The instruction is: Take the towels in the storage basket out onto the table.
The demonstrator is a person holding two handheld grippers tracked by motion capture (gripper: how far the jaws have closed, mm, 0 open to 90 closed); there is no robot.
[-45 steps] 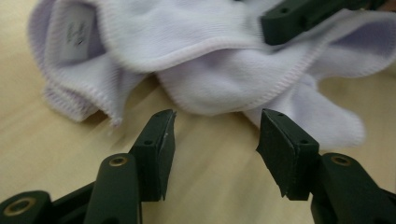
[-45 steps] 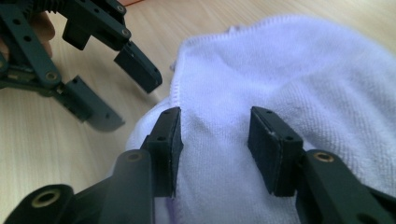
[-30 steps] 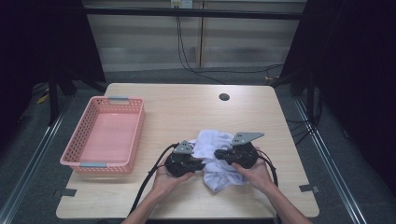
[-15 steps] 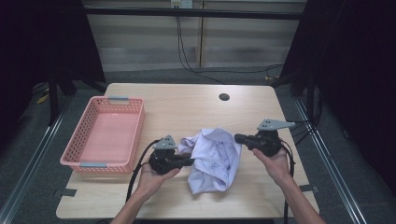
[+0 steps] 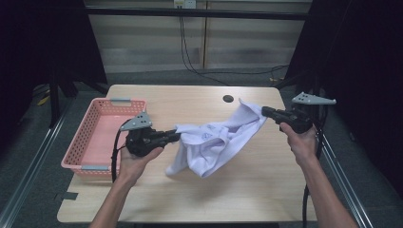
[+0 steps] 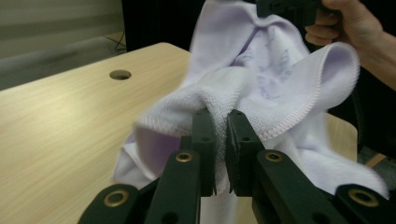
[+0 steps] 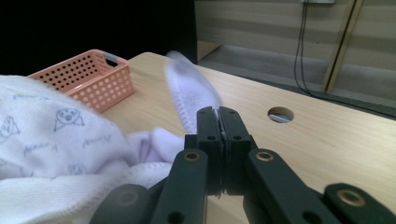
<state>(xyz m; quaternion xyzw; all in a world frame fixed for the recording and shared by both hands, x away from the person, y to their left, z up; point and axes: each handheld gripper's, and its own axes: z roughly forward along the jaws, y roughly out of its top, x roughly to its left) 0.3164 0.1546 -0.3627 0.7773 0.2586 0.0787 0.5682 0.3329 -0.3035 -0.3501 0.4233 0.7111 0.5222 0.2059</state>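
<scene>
High view. A pale lilac terry towel with small printed motifs (image 5: 216, 142) is stretched above the light wooden table (image 5: 199, 199) between two hand-held black two-jaw grippers. The left gripper (image 5: 177, 137), held in the person's left hand (image 5: 135, 159), is clamped on the towel's left edge near the table's middle. The right gripper (image 5: 264, 112), held in the right hand (image 5: 300, 138), is clamped on the towel's far right corner, higher and well apart from the left one. The middle of the towel sags, its lower fold reaching toward the near part of the table. A pink perforated plastic basket (image 5: 95, 142) stands at the left edge of the table, just beside the left hand. A round dark cable hole (image 5: 228, 99) lies at the far side of the tabletop.

Left gripper view. The left gripper (image 6: 221, 140) has its jaws drawn narrow on a bunched fold of towel (image 6: 280, 79). The cloth rises to the far right, where the right hand (image 6: 348, 23) holds the other gripper. The cable hole (image 6: 120, 74) shows at the far left.

Right gripper view. The right gripper (image 7: 218, 122) has its jaws pressed together on a thin towel edge (image 7: 187, 93), which is blurred above the tips. More towel fills the near left. The basket (image 7: 81, 77) sits at the far left; the cable hole (image 7: 280, 114) lies to the right.
</scene>
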